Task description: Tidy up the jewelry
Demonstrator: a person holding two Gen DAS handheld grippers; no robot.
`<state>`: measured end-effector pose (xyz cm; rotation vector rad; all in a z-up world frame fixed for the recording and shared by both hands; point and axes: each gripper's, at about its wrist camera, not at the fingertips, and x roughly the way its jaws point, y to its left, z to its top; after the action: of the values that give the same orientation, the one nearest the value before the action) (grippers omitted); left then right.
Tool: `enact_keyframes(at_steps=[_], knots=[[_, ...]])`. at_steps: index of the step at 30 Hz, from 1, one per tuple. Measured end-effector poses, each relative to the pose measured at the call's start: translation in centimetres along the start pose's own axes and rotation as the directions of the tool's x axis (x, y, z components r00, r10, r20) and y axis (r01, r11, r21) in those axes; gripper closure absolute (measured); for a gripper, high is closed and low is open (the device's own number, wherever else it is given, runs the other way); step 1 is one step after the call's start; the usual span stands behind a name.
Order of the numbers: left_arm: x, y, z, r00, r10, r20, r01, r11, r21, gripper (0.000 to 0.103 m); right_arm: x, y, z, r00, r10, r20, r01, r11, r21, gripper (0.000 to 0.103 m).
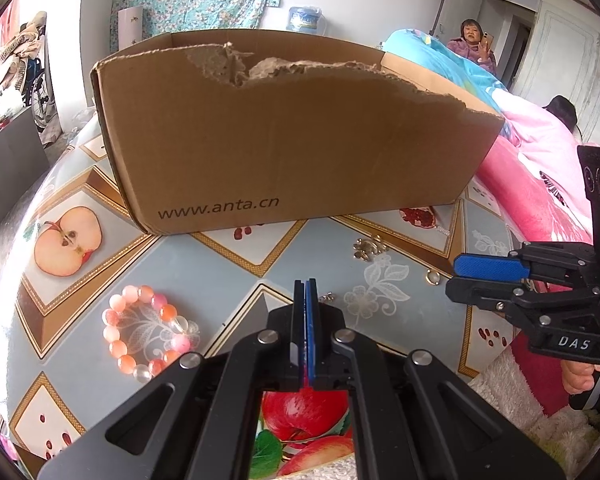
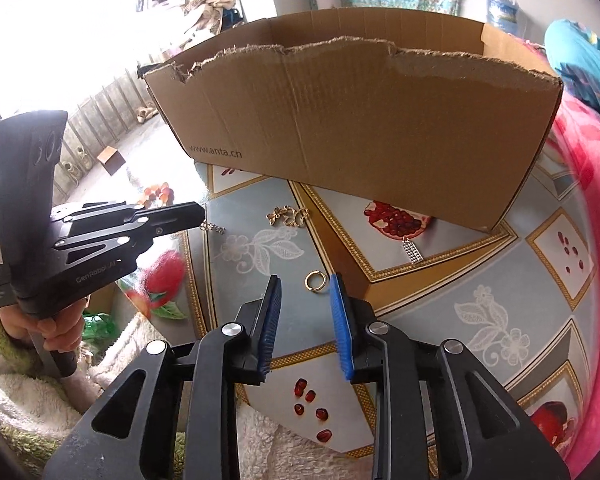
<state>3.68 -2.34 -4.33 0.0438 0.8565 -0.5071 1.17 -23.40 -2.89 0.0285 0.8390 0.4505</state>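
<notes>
A torn brown cardboard box [image 1: 292, 148] [image 2: 360, 120] stands on the fruit-print tablecloth [image 2: 440, 320]. Loose jewelry lies in front of it: a pink bead bracelet [image 1: 148, 332] [image 2: 156, 194], a gold flower brooch [image 1: 366, 248] [image 2: 288, 216], a gold ring [image 1: 433, 277] [image 2: 315, 281], a silver pendant [image 2: 412, 251] and a small silver chain [image 1: 327, 298] [image 2: 212, 227]. My right gripper [image 2: 306, 280] [image 1: 452, 279] is open just above the table. The ring lies ahead between its fingertips, untouched. My left gripper [image 1: 306, 284] [image 2: 200, 214] is shut on nothing visible, its tip beside the silver chain.
A pink and blue quilt [image 1: 540, 168] borders the table on the right. A person [image 1: 474, 42] sits behind it, holding a phone. A white fleece sleeve [image 2: 16, 380] lies at the near table edge. A dark cabinet [image 1: 8, 168] stands to the left.
</notes>
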Motion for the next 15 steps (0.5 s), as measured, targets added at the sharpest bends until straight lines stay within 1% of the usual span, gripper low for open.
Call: enact_keyframes(at_steps=[3,7,13,15], knots=[[-0.1,0.0,-0.1,1.0,0.0,0.001,0.0,1.0,0.0,0.103,-0.2,-0.6,-0.3,1.0,0.005,-0.008,-0.005,1.0,0.021,0.078],[0.0,-0.1,0.0,1.0,0.0,0.0,0.0,1.0,0.001,0.103,0.2,-0.6,-0.3,0.999,0.033,-0.026,-0.032,0.999,0.038,0.078],[0.0,-0.1,0.0,1.0,0.004,-0.001,-0.004,1.0,0.0,0.103,0.9,0.6,0.0,0.997,0.07,-0.035,-0.069,0.997,0.016,0.08],[0.1,-0.1,0.0,1.0,0.004,-0.002,-0.004,1.0,0.001,0.103,1.3,0.6,0.1,0.997,0.071,-0.04,-0.07,0.997,0.015,0.08]])
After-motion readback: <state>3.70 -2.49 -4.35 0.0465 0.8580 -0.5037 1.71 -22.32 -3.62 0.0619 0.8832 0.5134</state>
